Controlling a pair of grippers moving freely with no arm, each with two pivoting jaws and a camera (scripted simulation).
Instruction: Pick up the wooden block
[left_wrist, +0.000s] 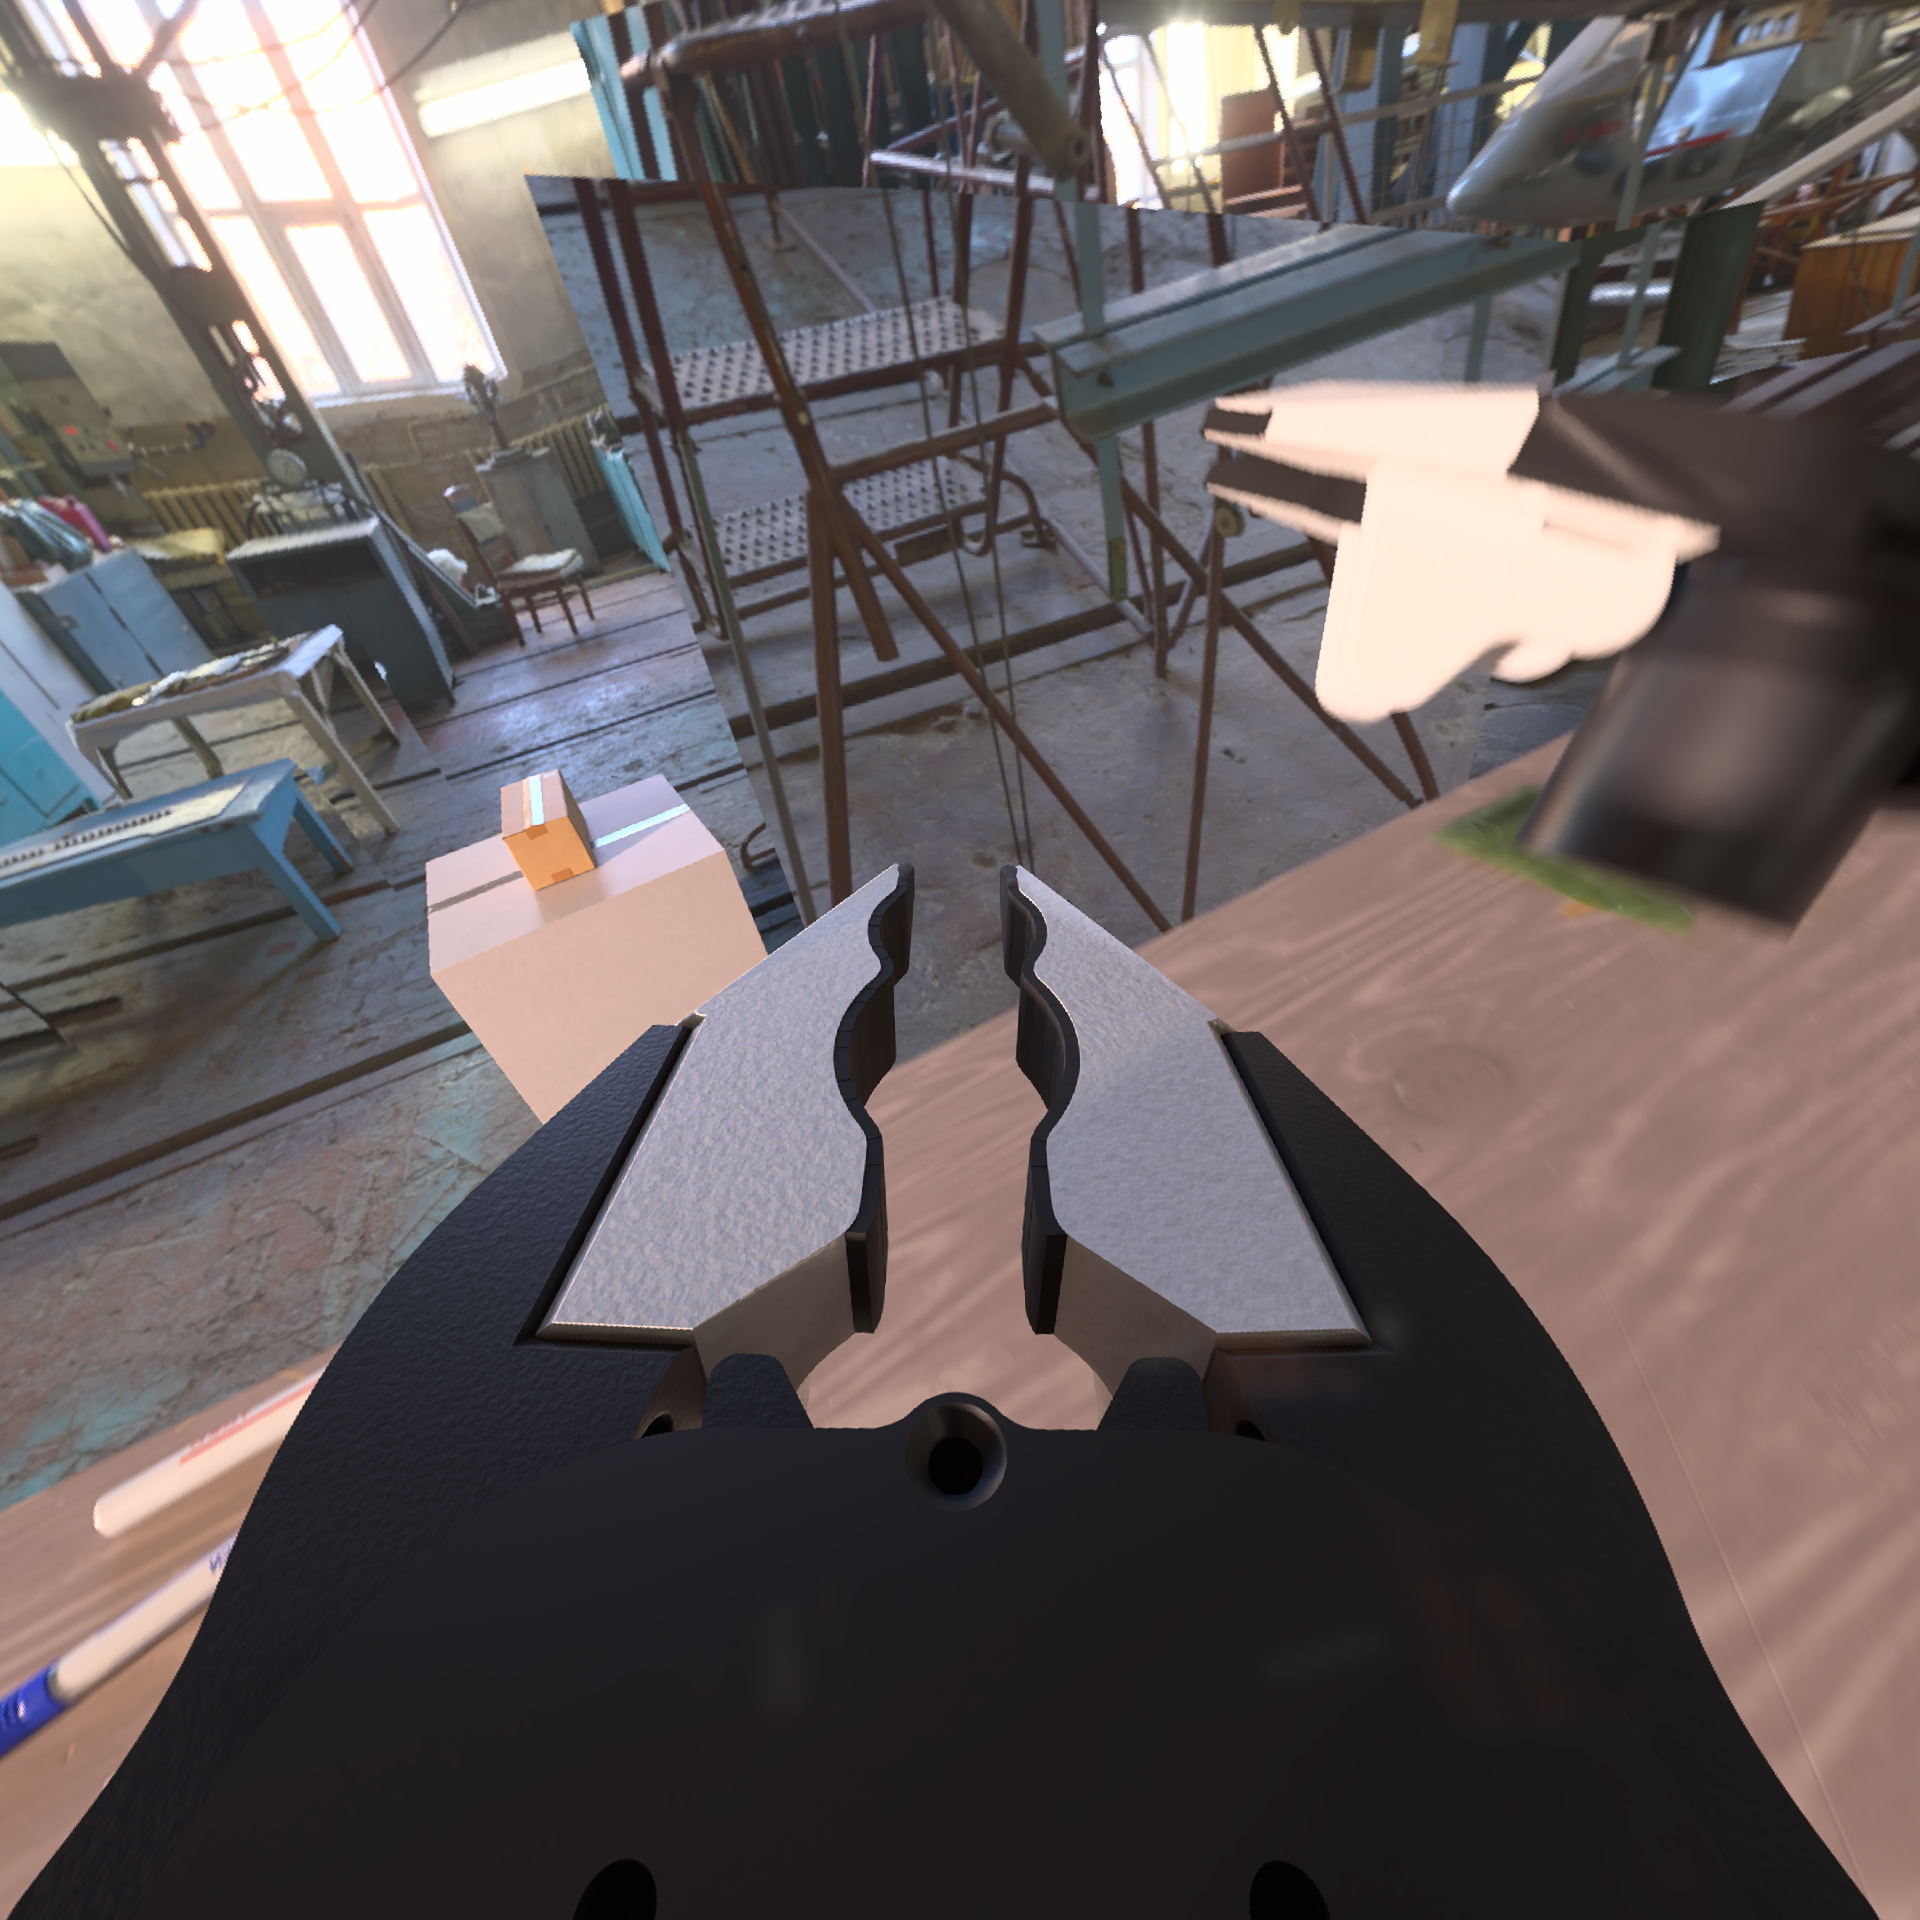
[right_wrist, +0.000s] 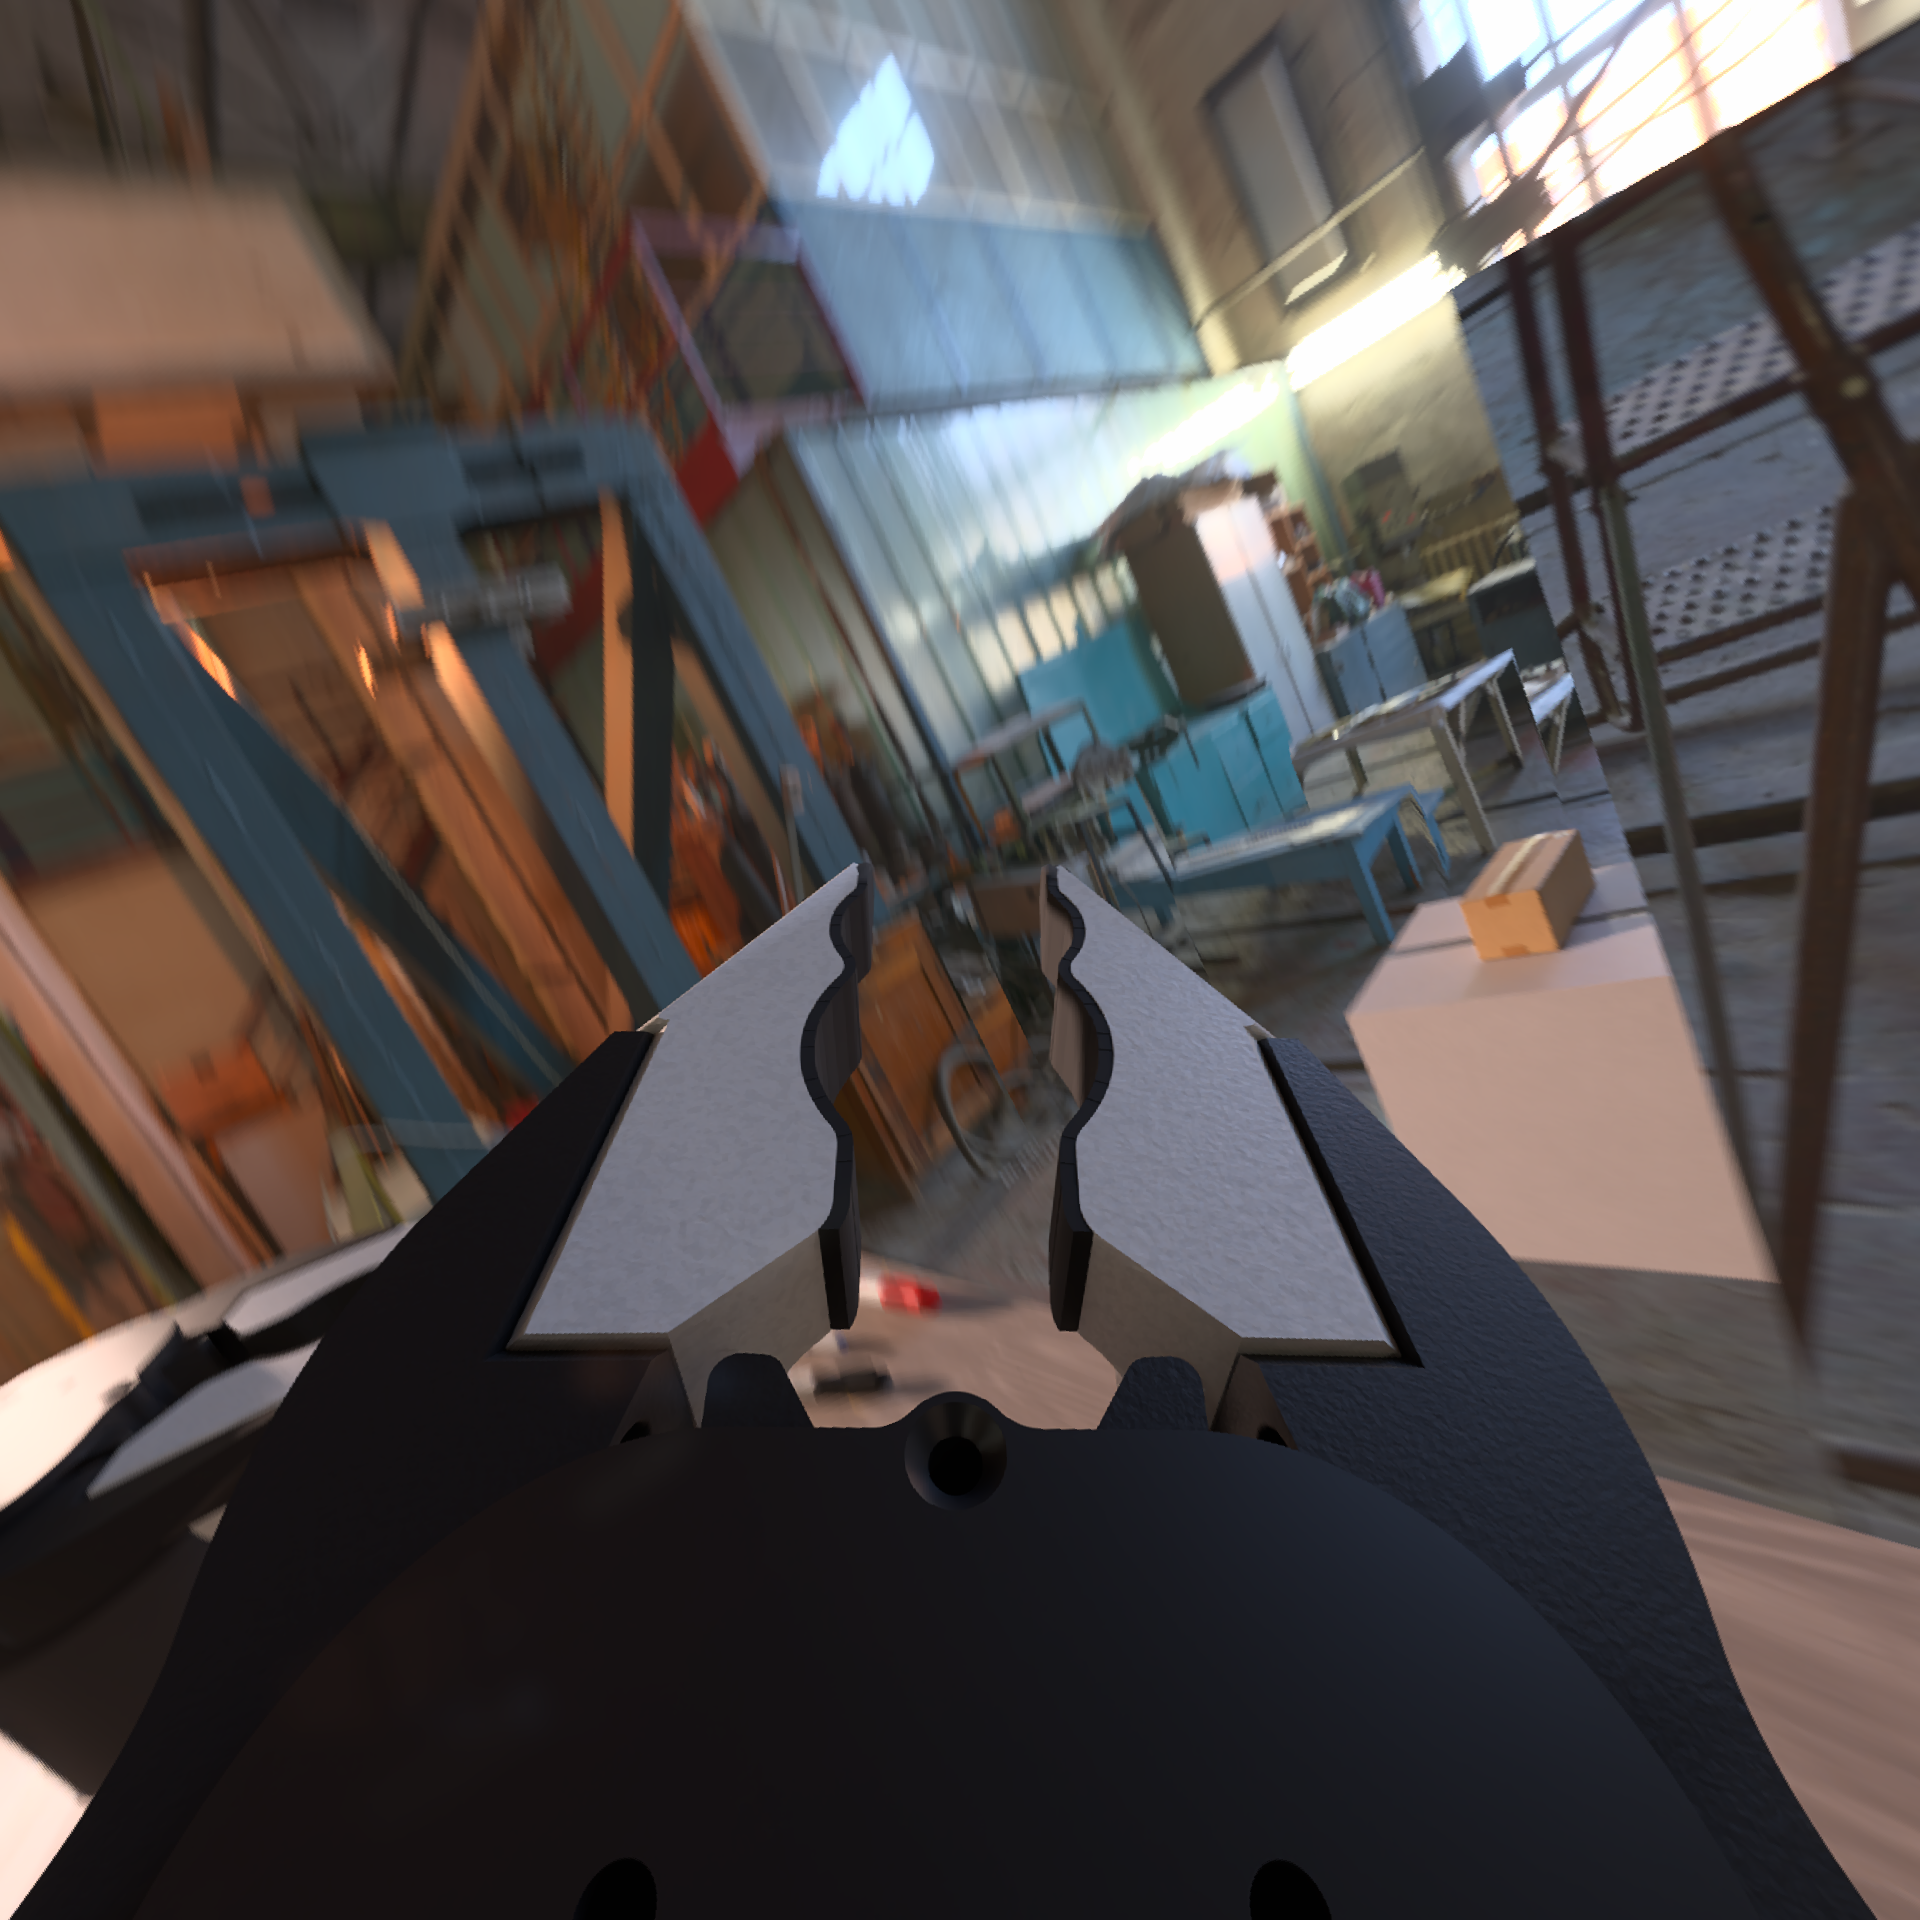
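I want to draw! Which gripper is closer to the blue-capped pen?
Left. The left gripper hovers just right of the blue-capped pen lying on the table. The right gripper is much farther, across the table to the right.

Small cardboard box (left_wrist: 545, 844) atop large pale box (left_wrist: 592, 951) (off table); pens (left_wrist: 99, 1652) on wooden table (left_wrist: 1455, 1247).

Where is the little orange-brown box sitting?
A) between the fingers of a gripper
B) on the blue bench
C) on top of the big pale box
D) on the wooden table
C: the little orange-brown box rests on the top face of the big pale box, which stands beyond the table; the right wrist view shows the same stack.
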